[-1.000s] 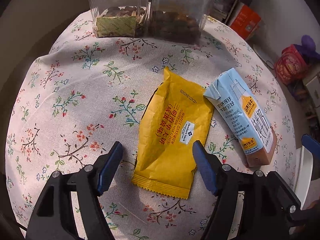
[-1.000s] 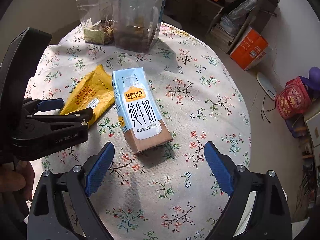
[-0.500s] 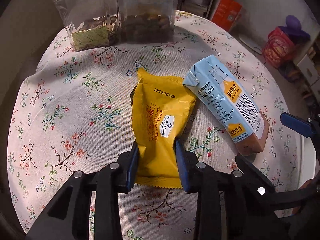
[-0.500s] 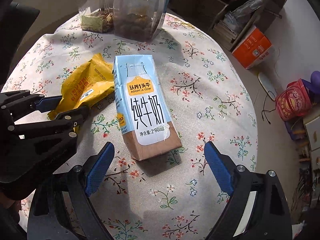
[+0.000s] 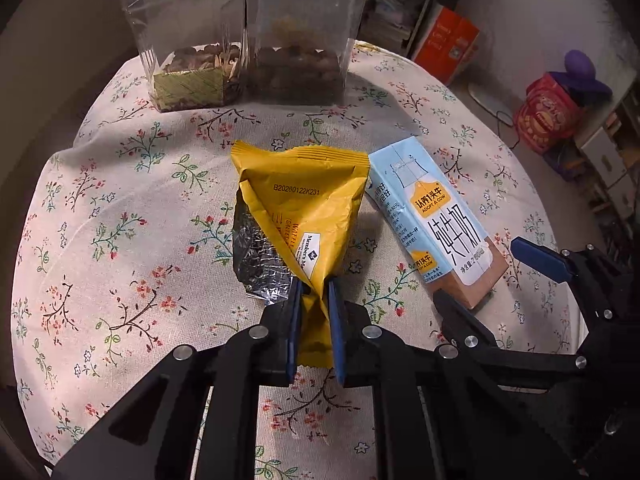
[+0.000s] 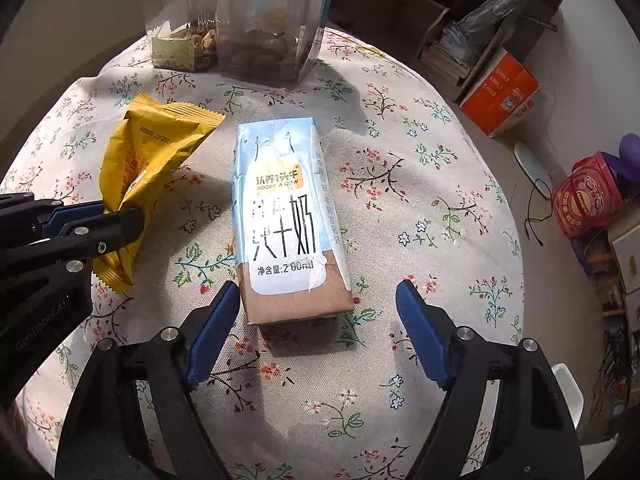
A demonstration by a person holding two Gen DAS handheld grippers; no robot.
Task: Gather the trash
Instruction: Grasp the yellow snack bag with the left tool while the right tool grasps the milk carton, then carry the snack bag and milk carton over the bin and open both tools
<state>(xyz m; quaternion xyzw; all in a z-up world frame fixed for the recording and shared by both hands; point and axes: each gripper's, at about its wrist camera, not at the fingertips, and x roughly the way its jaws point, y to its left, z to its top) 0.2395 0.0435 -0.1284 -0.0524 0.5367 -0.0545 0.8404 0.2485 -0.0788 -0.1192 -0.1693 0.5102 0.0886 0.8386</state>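
Observation:
A yellow snack wrapper (image 5: 308,208) lies crumpled on the floral tablecloth, its silver inside showing. My left gripper (image 5: 314,312) is shut on the wrapper's near end and tilts it up; the wrapper also shows in the right wrist view (image 6: 148,160), with the left gripper (image 6: 108,220) on it. A light blue milk carton (image 6: 282,220) lies flat to the right of the wrapper; it also shows in the left wrist view (image 5: 434,220). My right gripper (image 6: 316,328) is open, its fingers to either side of the carton's brown near end, apart from it.
Two clear plastic jars (image 5: 244,40) with snacks stand at the table's far edge (image 6: 248,20). Beyond the round table (image 6: 460,220), on the floor to the right, are an orange box (image 6: 500,92), a red bag (image 6: 588,200) and shelves.
My left gripper has closed on the yellow wrapper and squeezed it, lifting its near end. My right gripper has moved forward until its open fingers flank the carton's near end.

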